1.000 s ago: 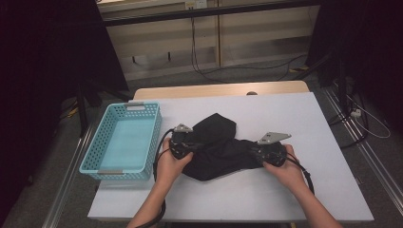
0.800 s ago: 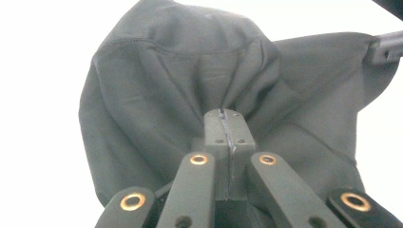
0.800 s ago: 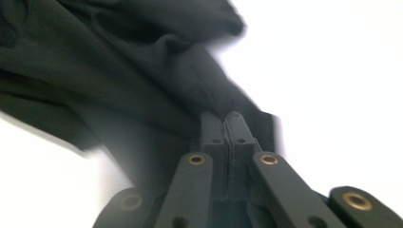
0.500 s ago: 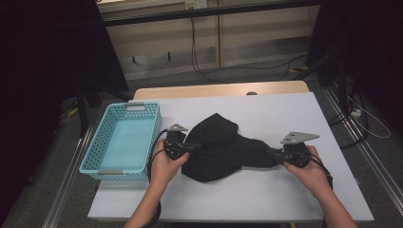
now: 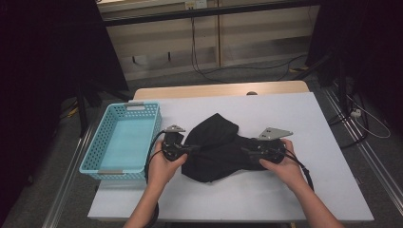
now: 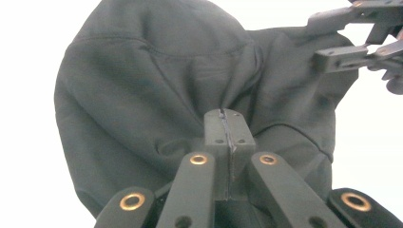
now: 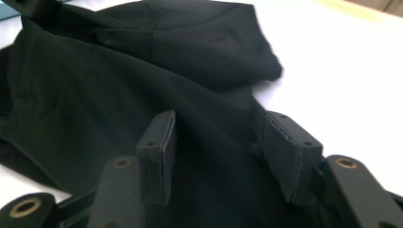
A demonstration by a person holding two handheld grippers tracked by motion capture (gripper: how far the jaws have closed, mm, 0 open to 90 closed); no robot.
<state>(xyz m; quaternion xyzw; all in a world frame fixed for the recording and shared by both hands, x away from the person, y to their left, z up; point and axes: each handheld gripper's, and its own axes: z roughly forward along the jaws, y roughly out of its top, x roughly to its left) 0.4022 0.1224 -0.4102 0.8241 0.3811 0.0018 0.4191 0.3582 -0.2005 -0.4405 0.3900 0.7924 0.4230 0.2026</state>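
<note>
The black garment (image 5: 216, 149) lies crumpled in the middle of the white surface (image 5: 285, 109) in the high view, with a turquoise perforated basket (image 5: 124, 142) just beside it on the left side. The left claw (image 5: 190, 148) sits at the garment's left edge and the right claw (image 5: 247, 152) at its right edge, each held in a hand coming in from the bottom; a grey three-cornered plate tops each one.

The left gripper view adds what the high view cannot resolve: the left claw (image 6: 224, 128) has its jaws pressed flat together, a thin fold of the garment (image 6: 157, 85) pinched in the seam between them, the rest of the cloth spreading away beyond. The right claw (image 6: 351, 35) shows far off at the upper right, jaws apart over the cloth's far edge.

The right gripper view shows the right claw (image 7: 223, 142) with its jaws standing apart, having just been opening; the garment (image 7: 119, 80) lies between and under them, its fabric running loose past both pads.
</note>
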